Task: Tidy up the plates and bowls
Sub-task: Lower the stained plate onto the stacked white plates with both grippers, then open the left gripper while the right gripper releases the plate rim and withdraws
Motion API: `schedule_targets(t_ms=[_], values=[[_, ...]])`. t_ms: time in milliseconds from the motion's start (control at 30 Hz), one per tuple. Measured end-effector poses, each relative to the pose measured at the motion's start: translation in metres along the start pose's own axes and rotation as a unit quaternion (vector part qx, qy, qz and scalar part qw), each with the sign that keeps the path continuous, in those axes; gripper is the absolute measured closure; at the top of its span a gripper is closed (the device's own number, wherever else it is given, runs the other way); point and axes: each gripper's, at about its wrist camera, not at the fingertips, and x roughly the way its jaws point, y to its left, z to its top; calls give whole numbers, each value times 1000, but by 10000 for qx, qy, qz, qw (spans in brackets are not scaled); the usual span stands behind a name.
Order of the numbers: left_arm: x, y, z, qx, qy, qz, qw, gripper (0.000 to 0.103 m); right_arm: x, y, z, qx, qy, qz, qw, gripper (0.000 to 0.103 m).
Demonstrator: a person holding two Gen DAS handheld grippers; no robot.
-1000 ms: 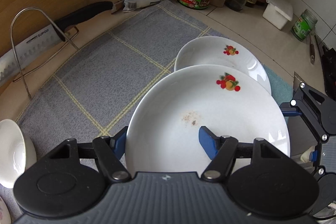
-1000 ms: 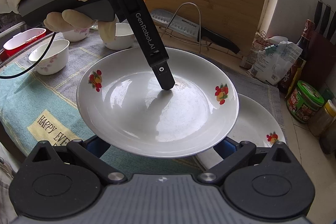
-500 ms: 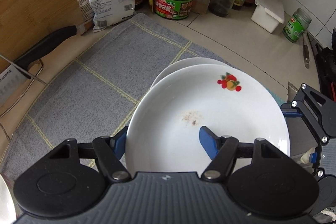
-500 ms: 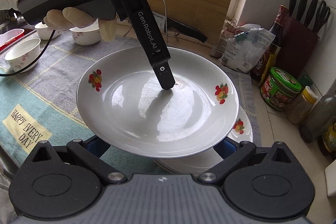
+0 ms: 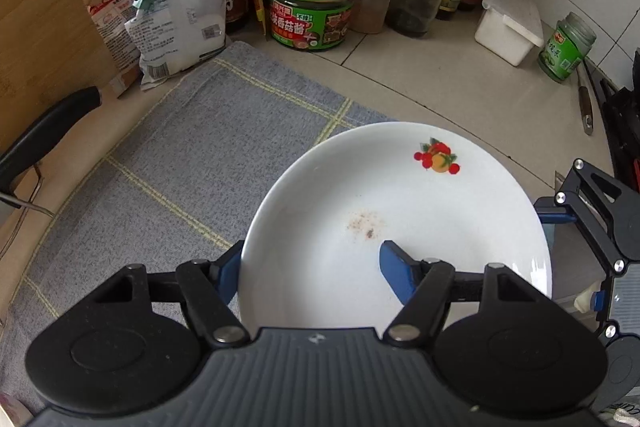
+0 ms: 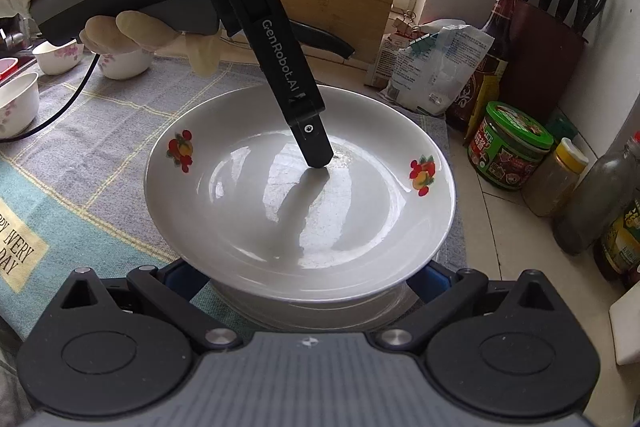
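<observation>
Now the fruit-print plate [image 5: 400, 211], clamped by the left gripper [image 5: 312, 267], covers the lower plate [image 6: 312, 311] entirely; stacking's near; right gripper [image 6: 304, 279] grip unclear.

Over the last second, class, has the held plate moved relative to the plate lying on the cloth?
Yes. In the right wrist view the held plate has travelled right, toward the green-lidded jar, and now covers the lower plate almost fully.

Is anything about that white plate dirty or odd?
Yes. The plate has a small patch of brownish specks near its middle, just ahead of the left tool's blue fingertip, so it looks unwashed. It is also held tilted over another plate underneath.
</observation>
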Motion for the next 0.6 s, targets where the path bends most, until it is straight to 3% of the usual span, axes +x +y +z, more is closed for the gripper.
schedule_targets(t_ms=[600], values=[[22,-5,12,257,126,23,9996,32,13,-14,-2,434,309,92,9985,0]])
